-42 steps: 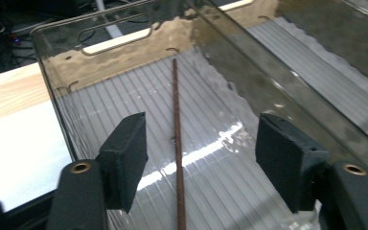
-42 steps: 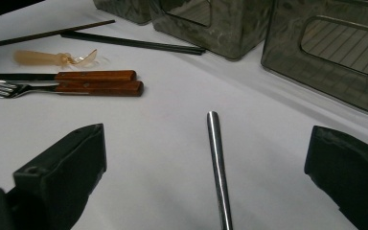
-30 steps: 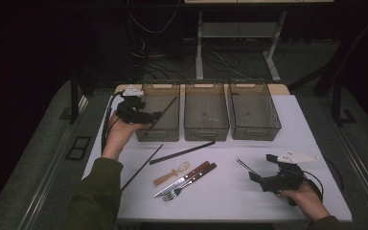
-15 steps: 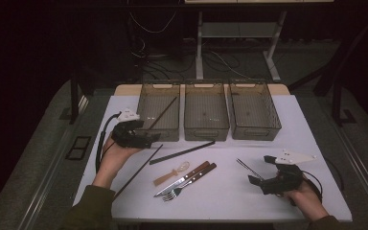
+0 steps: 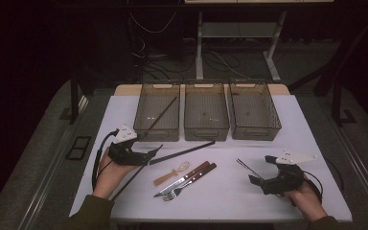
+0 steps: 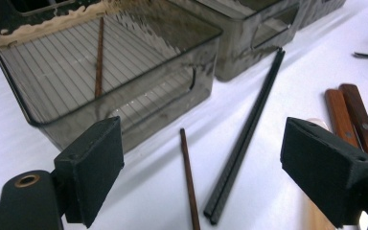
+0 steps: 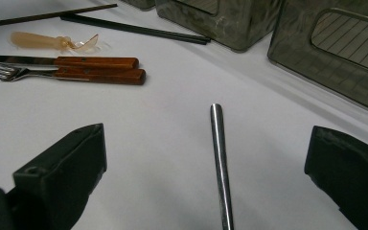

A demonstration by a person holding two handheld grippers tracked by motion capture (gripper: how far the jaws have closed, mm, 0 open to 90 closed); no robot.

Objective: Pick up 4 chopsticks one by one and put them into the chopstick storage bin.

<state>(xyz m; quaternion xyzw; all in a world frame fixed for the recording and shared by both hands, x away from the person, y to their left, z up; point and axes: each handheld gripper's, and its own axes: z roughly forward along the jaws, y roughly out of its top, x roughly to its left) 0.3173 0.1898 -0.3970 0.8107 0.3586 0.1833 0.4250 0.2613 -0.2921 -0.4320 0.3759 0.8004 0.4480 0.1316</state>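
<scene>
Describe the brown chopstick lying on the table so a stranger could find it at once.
Start at the leftmost bin of the three at the table's far edge. In front of it, by the open left gripper, lies the brown chopstick. Unlike the neighbouring black chopstick pair, it is single, thin and reddish brown.

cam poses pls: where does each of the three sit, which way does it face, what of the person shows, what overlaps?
High view: above the person's side, looking forward and down; both forearms, left gripper, right gripper.
Left gripper view: between its open jaws, facing the left bin, brown chopstick and black chopsticks.
Right gripper view: low, open jaws astride a metal chopstick.
Shared: the gripper views both show the wooden-handled knife and fork.
</scene>
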